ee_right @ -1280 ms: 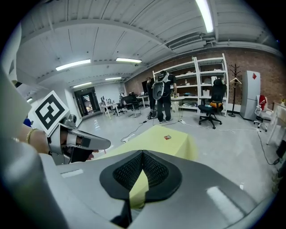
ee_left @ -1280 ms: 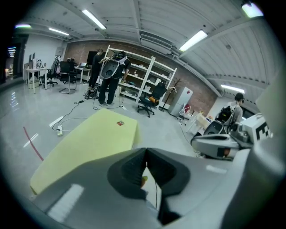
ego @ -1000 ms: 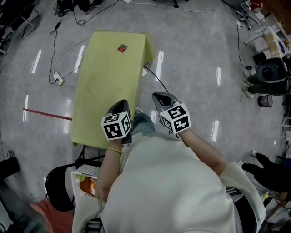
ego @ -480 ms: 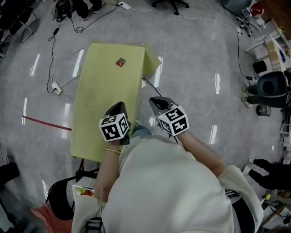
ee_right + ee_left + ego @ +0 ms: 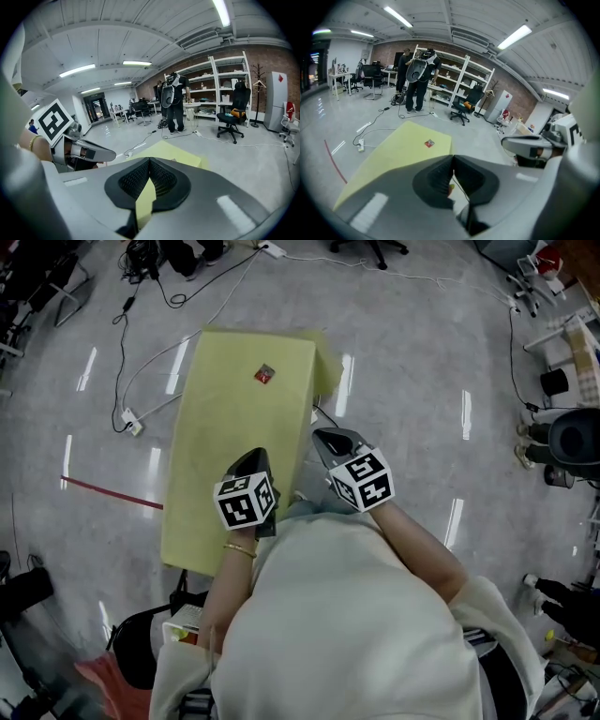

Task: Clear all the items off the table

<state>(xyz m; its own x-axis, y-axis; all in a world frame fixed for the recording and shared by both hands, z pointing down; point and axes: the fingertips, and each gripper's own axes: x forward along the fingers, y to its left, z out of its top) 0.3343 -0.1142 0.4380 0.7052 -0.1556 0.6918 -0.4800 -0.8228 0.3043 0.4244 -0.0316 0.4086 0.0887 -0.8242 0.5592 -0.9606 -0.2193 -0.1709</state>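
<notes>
A: Table (image 5: 211, 484), contents?
B: One entry: small red item (image 5: 264, 374), near the far edge, towards the right corner. Otherwise bare; clearing looks nearly done.
A: Grippers?
B: Left gripper (image 5: 259, 456), right gripper (image 5: 328, 435): jaws fully together, both empty, by the near end, well apart from the item.

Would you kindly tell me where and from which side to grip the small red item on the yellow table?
Probably from above, pinching two opposite edges of the red item: it lies small and flat near the far end of the table, with no raised part visible to catch.
</notes>
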